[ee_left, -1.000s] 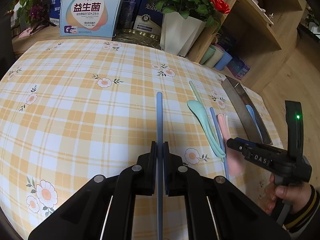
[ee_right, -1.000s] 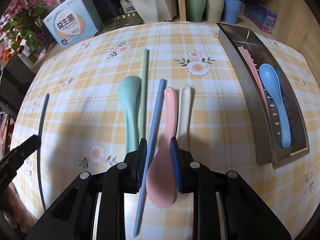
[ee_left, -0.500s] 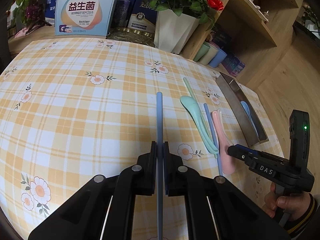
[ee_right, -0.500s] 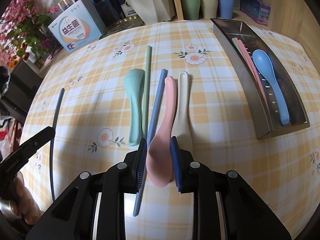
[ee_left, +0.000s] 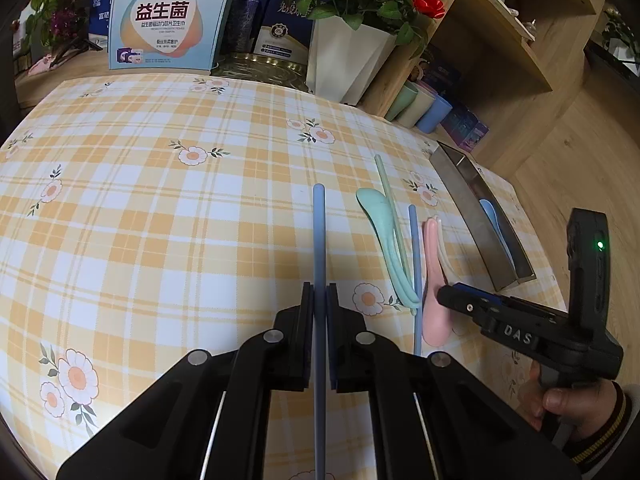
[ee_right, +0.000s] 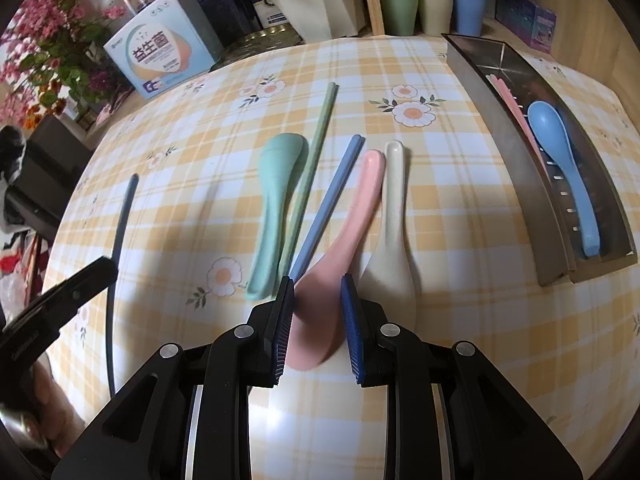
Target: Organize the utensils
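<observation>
My left gripper [ee_left: 319, 300] is shut on a blue chopstick [ee_left: 319, 232] and holds it over the checked tablecloth; the same chopstick shows at the left of the right wrist view [ee_right: 120, 232]. My right gripper [ee_right: 316, 300] stands with its jaws on either side of the pink spoon's bowl [ee_right: 320, 312], and the spoon's handle is tilted left. Beside it lie a cream spoon [ee_right: 394, 240], a second blue chopstick [ee_right: 328, 204], a green spoon [ee_right: 276, 200] and green chopsticks [ee_right: 316, 148]. A steel tray [ee_right: 504, 148] at the right holds a blue spoon [ee_right: 560, 156] and pink chopsticks [ee_right: 510, 100].
Three cups [ee_right: 432, 4], a white flower pot [ee_left: 348, 56], a printed box [ee_left: 168, 20] and a gold plate [ee_left: 260, 68] stand along the table's far edge. A wooden shelf [ee_left: 500, 40] rises behind the tray. My right gripper's body [ee_left: 520, 332] shows at the lower right of the left wrist view.
My right gripper has drawn back with the pink spoon between its jaws, and the spoon has swung left across the blue chopstick. My left gripper has kept the blue chopstick and shifted slightly.
</observation>
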{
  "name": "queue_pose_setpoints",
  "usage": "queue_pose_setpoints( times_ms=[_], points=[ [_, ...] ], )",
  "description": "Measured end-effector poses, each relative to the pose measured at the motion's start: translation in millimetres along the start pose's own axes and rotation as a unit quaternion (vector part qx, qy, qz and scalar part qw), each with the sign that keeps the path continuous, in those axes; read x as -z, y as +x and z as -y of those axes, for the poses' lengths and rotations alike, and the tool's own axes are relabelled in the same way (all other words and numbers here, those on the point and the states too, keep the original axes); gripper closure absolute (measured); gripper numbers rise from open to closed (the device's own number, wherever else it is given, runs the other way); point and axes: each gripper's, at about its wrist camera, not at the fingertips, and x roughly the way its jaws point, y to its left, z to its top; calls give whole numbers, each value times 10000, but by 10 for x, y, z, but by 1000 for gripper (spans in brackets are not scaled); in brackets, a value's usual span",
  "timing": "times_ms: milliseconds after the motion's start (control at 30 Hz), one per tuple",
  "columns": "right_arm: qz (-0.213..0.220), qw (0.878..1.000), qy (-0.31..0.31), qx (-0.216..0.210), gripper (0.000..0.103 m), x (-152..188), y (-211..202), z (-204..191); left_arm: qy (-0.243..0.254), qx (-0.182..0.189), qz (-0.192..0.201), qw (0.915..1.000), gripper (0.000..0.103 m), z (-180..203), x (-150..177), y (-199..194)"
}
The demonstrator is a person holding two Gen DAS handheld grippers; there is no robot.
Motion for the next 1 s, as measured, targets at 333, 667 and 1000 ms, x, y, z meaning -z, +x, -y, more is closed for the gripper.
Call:
queue_pose_setpoints(
  times_ms=[333,667,1000],
  points=[
    [-16,9998,52,194,77,-137,160,16,-20,-13,1,10000,97,-20,1,-3],
    [184,9998,-106,-6,95,-66,-19,-77,-31,-12,-8,10000,97,-21,3,2],
    [343,9959,-259,799,93,-149,-91,24,-30,-15,11,10000,97,-8,9,-13]
  ],
)
